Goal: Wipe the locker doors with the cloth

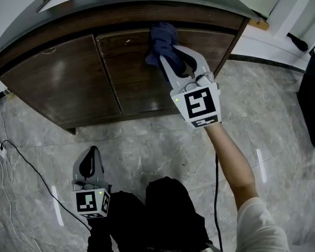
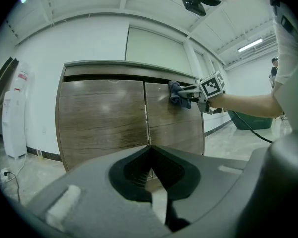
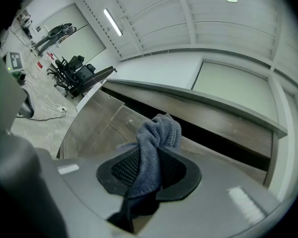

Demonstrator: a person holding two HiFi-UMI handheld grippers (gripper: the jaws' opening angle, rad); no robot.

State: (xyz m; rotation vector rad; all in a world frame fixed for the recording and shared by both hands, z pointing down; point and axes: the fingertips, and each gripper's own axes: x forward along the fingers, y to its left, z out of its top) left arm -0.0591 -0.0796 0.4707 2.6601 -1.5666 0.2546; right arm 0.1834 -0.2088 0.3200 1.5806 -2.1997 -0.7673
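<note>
Right arm [image 1: 232, 159] stretched out, right gripper [image 1: 173, 56] clamping cloth [image 1: 164, 38] against right locker door [image 1: 139, 91] top edge. Left gripper [image 1: 91, 152] held low, jaws together, empty.

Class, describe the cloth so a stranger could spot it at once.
Find the dark wooden locker. At the top of its right door, the right gripper holds a bunched cloth against the wood. Nothing else there is soft and blue.
</note>
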